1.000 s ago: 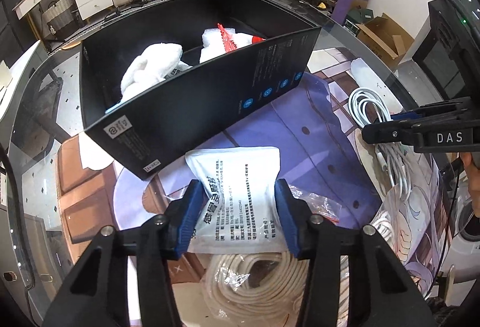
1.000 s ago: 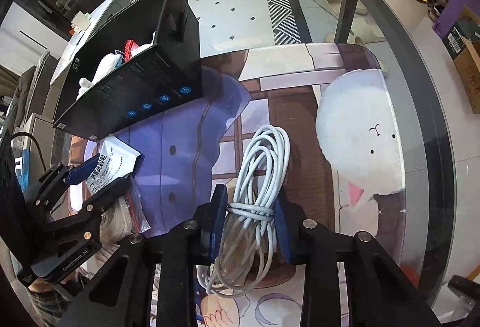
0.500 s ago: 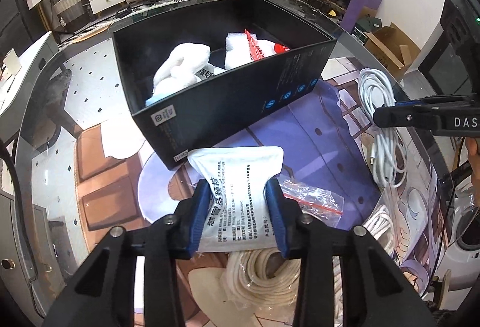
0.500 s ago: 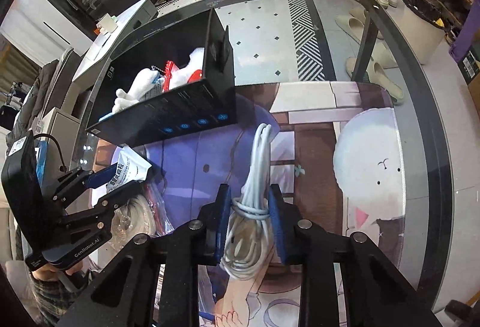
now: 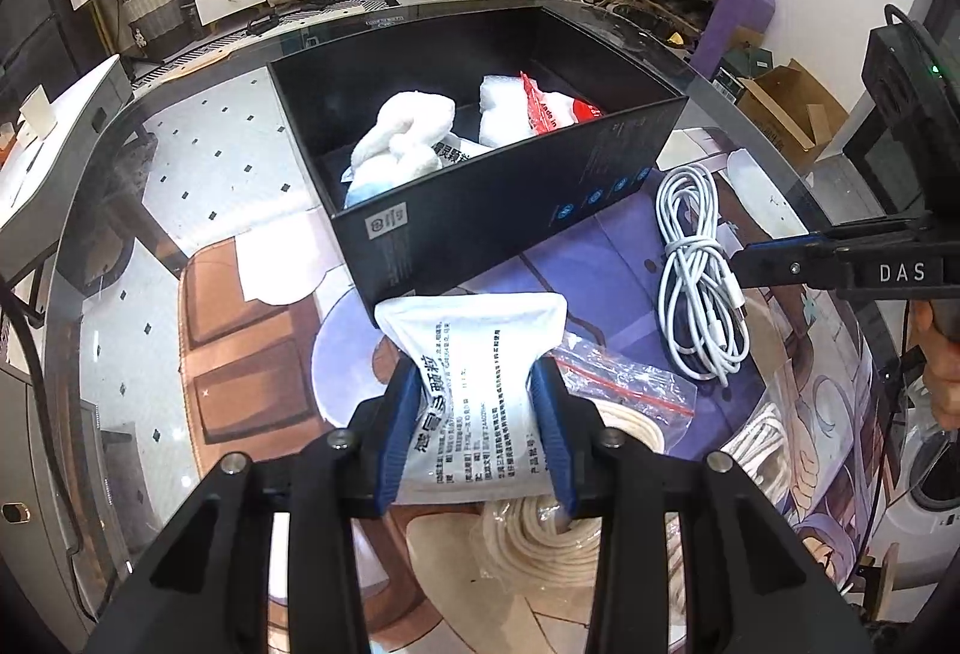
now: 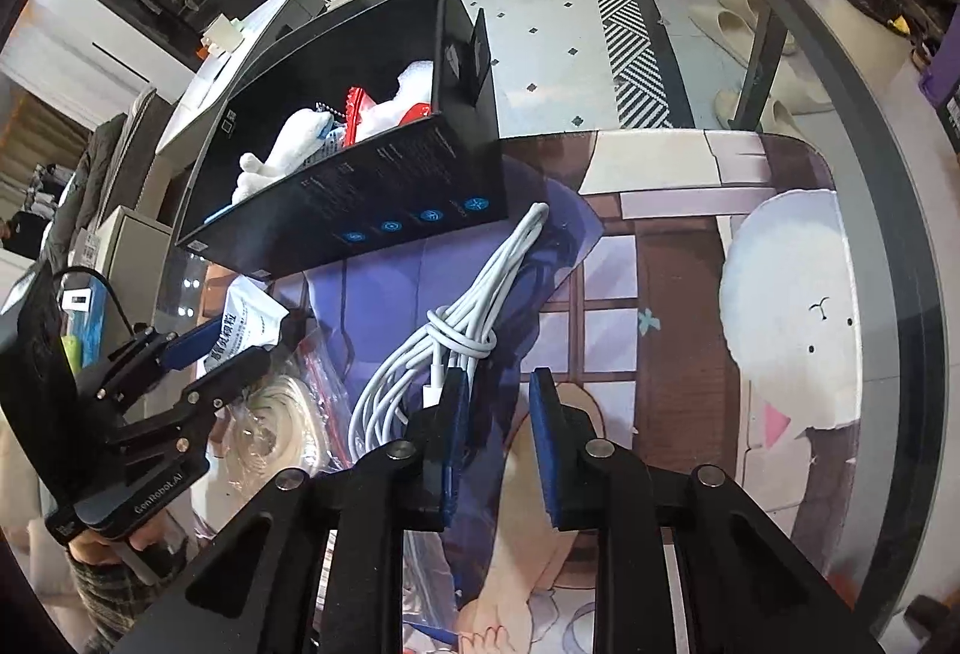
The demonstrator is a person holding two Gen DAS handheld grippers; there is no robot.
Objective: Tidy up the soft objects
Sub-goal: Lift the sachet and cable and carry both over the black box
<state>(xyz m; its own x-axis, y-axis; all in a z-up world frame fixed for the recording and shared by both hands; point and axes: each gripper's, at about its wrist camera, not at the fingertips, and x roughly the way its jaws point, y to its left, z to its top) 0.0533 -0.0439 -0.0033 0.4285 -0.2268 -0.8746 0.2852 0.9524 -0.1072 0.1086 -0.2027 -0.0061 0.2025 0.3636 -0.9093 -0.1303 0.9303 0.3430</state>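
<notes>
My left gripper (image 5: 477, 417) is shut on a white printed pouch (image 5: 477, 384) and holds it above the mat, just in front of the black box (image 5: 498, 210). The box holds a white plush toy (image 5: 402, 138) and white and red packets (image 5: 528, 105). My right gripper (image 6: 497, 426) is open and empty. A coiled white cable (image 6: 456, 336) lies on the mat just left of its fingers, not held; it also shows in the left wrist view (image 5: 699, 264). The left gripper with the pouch (image 6: 249, 324) shows in the right wrist view.
A coil of cream rope (image 5: 540, 540) and a clear zip bag (image 5: 624, 384) lie under and beside my left gripper. The printed mat (image 6: 780, 306) covers the round glass table, whose rim (image 6: 900, 210) curves at the right.
My left gripper has shut on the pouch and lifted it toward the box. My right gripper carried the white cable toward the box, then opened and let it drop on the mat.
</notes>
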